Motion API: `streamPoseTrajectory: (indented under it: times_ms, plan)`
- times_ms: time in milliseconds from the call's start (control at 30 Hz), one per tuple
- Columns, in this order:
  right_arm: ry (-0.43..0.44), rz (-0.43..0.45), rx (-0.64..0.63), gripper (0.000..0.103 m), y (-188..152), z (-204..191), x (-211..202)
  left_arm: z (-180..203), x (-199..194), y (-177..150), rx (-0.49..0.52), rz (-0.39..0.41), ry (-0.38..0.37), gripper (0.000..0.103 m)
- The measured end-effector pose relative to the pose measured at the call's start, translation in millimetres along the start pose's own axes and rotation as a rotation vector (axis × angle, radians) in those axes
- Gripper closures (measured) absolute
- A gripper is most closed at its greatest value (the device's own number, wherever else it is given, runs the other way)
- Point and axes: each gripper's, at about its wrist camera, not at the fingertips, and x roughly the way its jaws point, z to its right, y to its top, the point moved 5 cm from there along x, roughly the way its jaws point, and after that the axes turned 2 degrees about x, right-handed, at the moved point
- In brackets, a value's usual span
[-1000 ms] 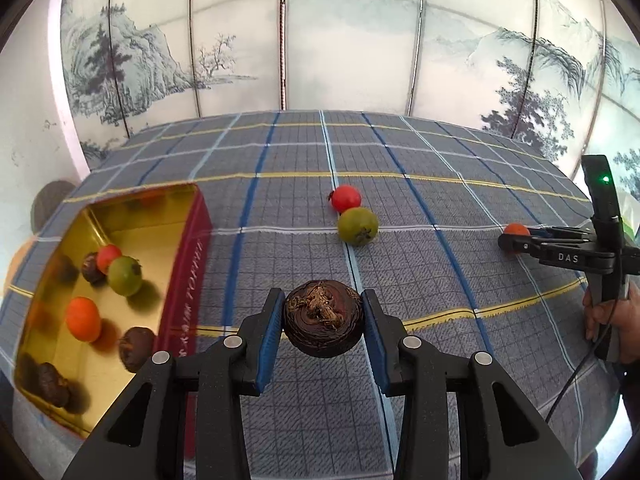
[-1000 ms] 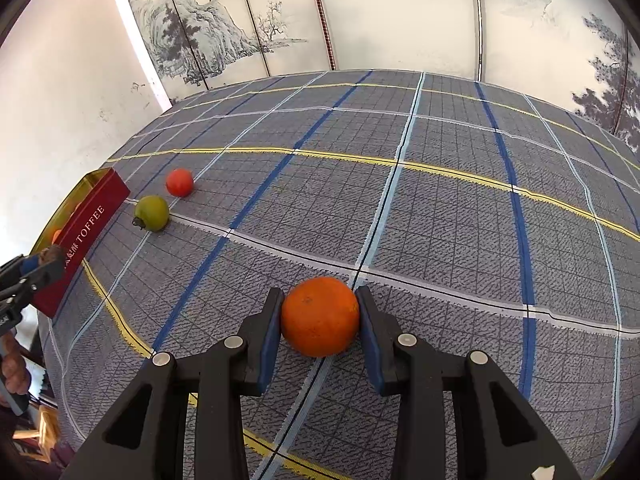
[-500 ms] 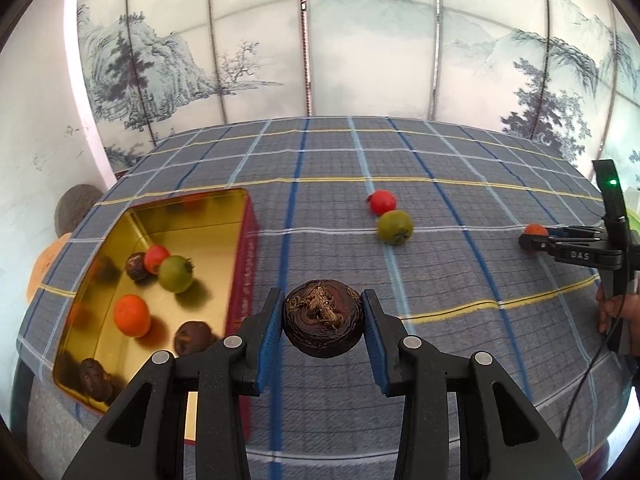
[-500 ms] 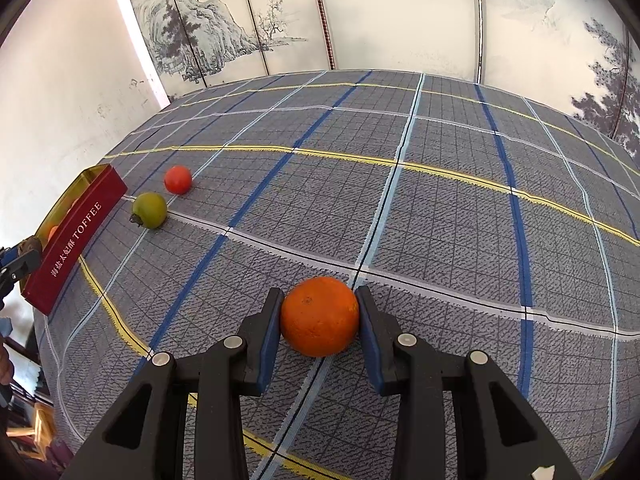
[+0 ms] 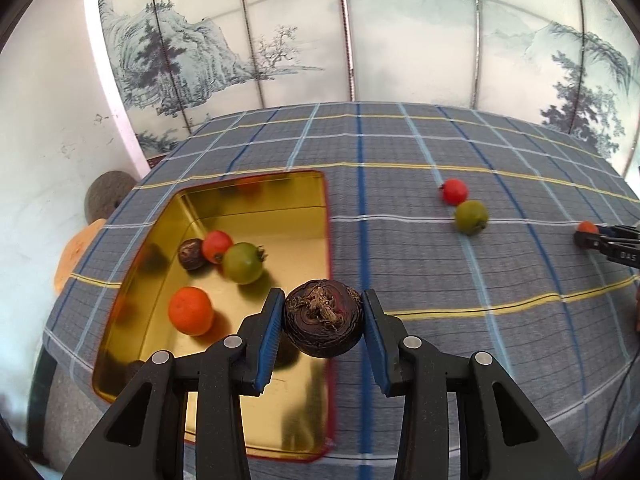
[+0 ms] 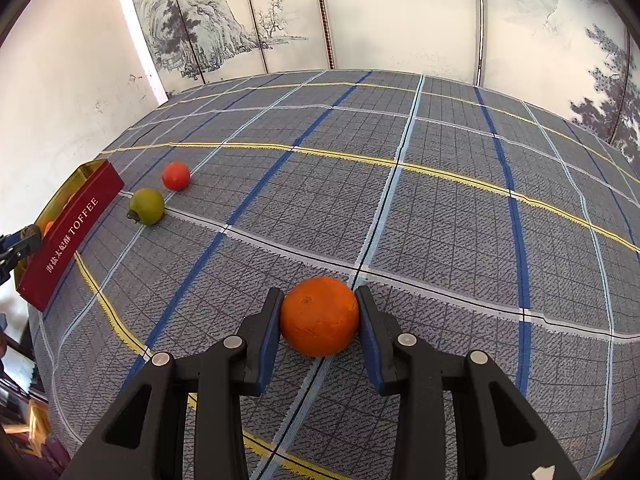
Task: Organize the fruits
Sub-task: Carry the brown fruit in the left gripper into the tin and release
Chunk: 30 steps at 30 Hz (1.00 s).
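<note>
From the left wrist view, the left tongs (image 5: pixel 323 330) were clamped on a dark brown fruit (image 5: pixel 323 323), both blue pads pressed against its sides, so it hung clear of the surface. It was held just over the near right edge of the gold tin (image 5: pixel 256 196), which suggests it was being carried there for a drop. The tin sat at the left of the plaid tabletop (image 5: pixel 400 152), open side up to collect fruit. Inside it lay an orange fruit (image 5: pixel 190 310), a green one (image 5: pixel 243 263), a small red one (image 5: pixel 216 246) and a small dark one (image 5: pixel 192 254), the last three touching in a cluster. Out on the cloth, well apart from the tin, a red fruit (image 5: pixel 455 191) and a green fruit (image 5: pixel 471 217) sat just beside each other, not yet gathered.

From the right wrist view, the right tongs (image 6: pixel 319 320) were closed on an orange (image 6: pixel 319 315), gripped at its sides; whether it rested on the cloth or hung just above it I could not tell. The tin's red side (image 6: pixel 72 236), lettered TOFFEE, was far off at the left edge, so this orange probably waited its turn. The loose green fruit (image 6: pixel 147 206) and red fruit (image 6: pixel 176 176) lay between it and the tin.
</note>
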Motion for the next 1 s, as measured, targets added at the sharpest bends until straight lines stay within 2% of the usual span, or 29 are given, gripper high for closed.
streamPoseTrajectory:
  times_ms: [333, 467, 1000]
  plan:
    - [0.001, 0.0, 0.001, 0.068, -0.1, -0.5, 0.2, -15.0, 11.2, 12.3, -0.01, -0.029, 0.017, 0.063]
    - [0.003, 0.0, 0.002, 0.068, 0.0, -0.8, 0.1, -24.4, 13.0, 20.9, -0.075, -0.042, -0.05, 0.063]
    - [-0.001, -0.001, -0.002, 0.068, -0.1, -0.5, -0.4, -49.5, 42.2, 26.8, -0.073, -0.116, 0.036, 0.063]
